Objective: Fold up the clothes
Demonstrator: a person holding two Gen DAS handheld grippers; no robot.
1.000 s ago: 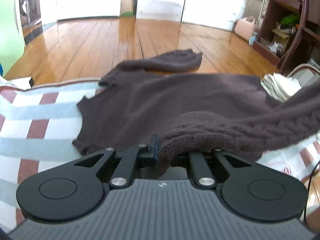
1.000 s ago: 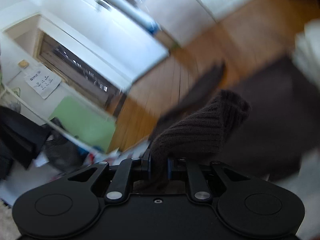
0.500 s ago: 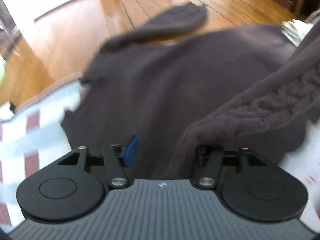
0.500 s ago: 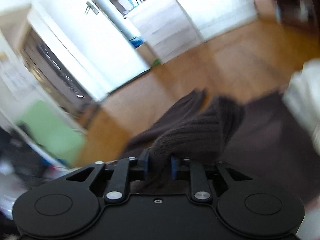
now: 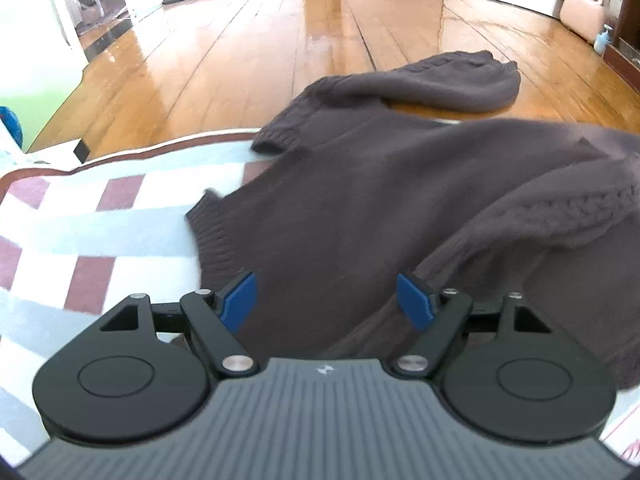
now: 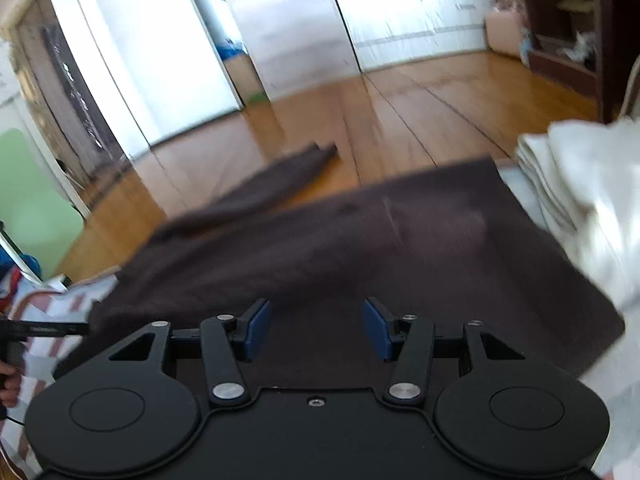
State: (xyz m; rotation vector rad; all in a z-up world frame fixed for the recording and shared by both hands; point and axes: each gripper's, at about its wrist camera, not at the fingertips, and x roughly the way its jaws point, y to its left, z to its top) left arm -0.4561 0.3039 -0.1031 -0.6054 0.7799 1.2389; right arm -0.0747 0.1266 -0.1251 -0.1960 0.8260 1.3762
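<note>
A dark brown knitted sweater (image 5: 360,200) lies spread on a checked red, white and pale blue cover (image 5: 100,232). One cable-knit sleeve (image 5: 540,220) is folded across its body; the other sleeve (image 5: 440,80) hangs over the far edge toward the floor. My left gripper (image 5: 326,300) hovers low over the sweater, its jaws opening, blue pads apart and pressing on nothing. My right gripper (image 6: 316,328) also stands over the sweater (image 6: 360,240), its jaws opening with no cloth pinched between them.
A stack of folded white cloth (image 6: 580,192) sits at the sweater's right edge. Beyond the cover lies a shiny wooden floor (image 5: 280,40). A dark shelf unit (image 6: 568,20) stands at the far right. A person's hand (image 6: 8,384) shows at the left edge.
Both grippers let go of the sleeve cloth they pinched and spread their jaws. The sleeve dropped onto the sweater's body. Both cameras sank and tipped toward the cover.
</note>
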